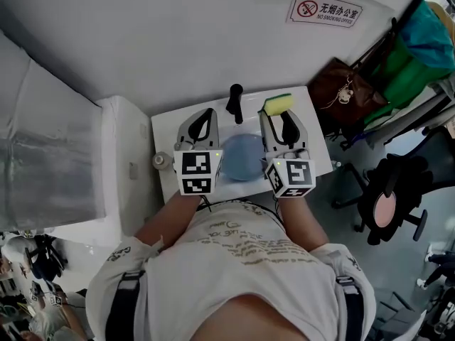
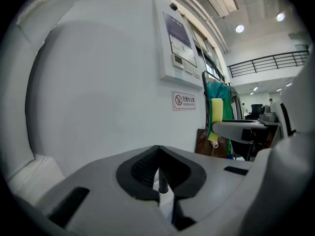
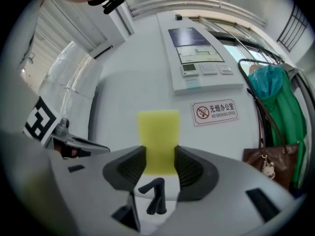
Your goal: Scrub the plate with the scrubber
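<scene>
Seen from the head view, a round blue plate (image 1: 242, 156) lies in the white sink (image 1: 165, 128), below a black faucet (image 1: 234, 101). Both grippers are held up over the sink, one on each side of the plate and apart from it. My left gripper (image 1: 207, 115) is shut with nothing in it; its dark pads (image 2: 147, 167) meet in the left gripper view. My right gripper (image 1: 278, 118) is shut on a yellow scrubber sponge (image 1: 278, 104), which stands upright between its pads (image 3: 132, 165) in the right gripper view. The sponge (image 2: 216, 118) also shows from the left gripper view. Neither gripper view shows the plate.
A small bottle (image 1: 161, 160) stands at the sink's left edge. A white wall with a no-smoking sign (image 1: 325, 9) lies beyond the sink. A brown bag (image 1: 348, 89) and green coat (image 1: 398, 66) hang at the right, above an office chair (image 1: 387, 199).
</scene>
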Demonstrator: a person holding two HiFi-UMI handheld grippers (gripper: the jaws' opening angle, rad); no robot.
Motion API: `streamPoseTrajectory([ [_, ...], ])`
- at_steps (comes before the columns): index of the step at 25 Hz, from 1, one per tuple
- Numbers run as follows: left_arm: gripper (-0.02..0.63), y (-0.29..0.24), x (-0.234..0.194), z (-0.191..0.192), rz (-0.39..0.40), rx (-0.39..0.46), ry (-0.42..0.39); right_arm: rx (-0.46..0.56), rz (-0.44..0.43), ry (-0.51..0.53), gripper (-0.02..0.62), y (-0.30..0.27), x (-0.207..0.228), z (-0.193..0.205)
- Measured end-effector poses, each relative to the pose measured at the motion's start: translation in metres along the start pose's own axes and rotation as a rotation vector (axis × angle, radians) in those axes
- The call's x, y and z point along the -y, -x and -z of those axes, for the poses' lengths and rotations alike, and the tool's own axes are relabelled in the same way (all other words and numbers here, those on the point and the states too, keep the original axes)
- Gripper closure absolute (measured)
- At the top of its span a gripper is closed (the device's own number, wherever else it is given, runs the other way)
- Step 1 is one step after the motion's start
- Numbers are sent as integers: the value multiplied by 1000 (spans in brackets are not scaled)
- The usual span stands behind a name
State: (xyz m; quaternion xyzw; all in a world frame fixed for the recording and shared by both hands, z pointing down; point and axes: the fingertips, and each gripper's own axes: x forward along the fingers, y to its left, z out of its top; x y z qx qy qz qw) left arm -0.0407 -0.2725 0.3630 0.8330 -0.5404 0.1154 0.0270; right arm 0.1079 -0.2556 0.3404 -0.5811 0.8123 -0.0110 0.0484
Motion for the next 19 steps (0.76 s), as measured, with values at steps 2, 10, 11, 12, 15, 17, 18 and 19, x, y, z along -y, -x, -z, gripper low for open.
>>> streamPoseTrajectory([
  [2,584,0,2,5,3,-13,8,-7,5,0,407,1,0,2],
  [10,584,-3,0,13,0,-27,43,-20,9,8,407,4,0,6],
  [11,584,-3,0,13,0,-24,44,-20,9,9,407,4,0,6],
  [12,584,-4,0,13,1,-21,44,-20,9,9,407,3,0,6],
  [15,584,-6,-1,11,4,-13,41,-18,9,12,407,1,0,5],
  [17,584,-7,-1,11,6,-10,42,-16,10,19,407,-1,0,4],
  [18,584,-8,-1,11,8,-10,42,-16,10,21,407,-2,0,4],
  [19,584,-8,-1,10,10,-10,43,-17,10,23,407,-2,0,5],
])
